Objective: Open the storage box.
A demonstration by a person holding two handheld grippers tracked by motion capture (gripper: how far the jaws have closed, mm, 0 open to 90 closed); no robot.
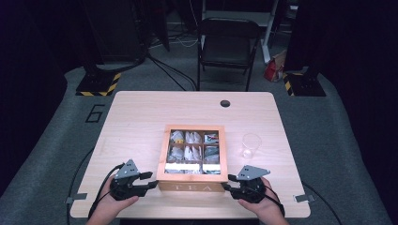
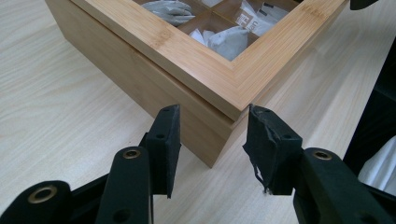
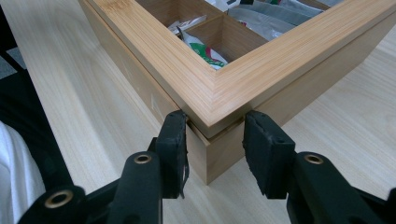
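A wooden tea box [image 1: 191, 187] with a windowed lid and "TEA" on its front stands on the table's near half. Tea bags [image 1: 190, 151] lie in its compartments. My left gripper [image 1: 153, 180] is at the box's near left corner. In the left gripper view that corner [image 2: 219, 140] sits between the jaws of the left gripper [image 2: 212, 128], with a small gap at the right pad [image 2: 264, 140]. My right gripper [image 1: 225, 183] is at the near right corner. There the box corner [image 3: 210, 149] lies between the jaws of the right gripper [image 3: 214, 133], both pads close beside its faces.
An empty clear glass [image 1: 251, 144] stands right of the box. The light wooden table [image 1: 136, 117] has a round cable hole [image 1: 225, 103] near its far edge. A black folding chair [image 1: 228, 44] stands beyond the table.
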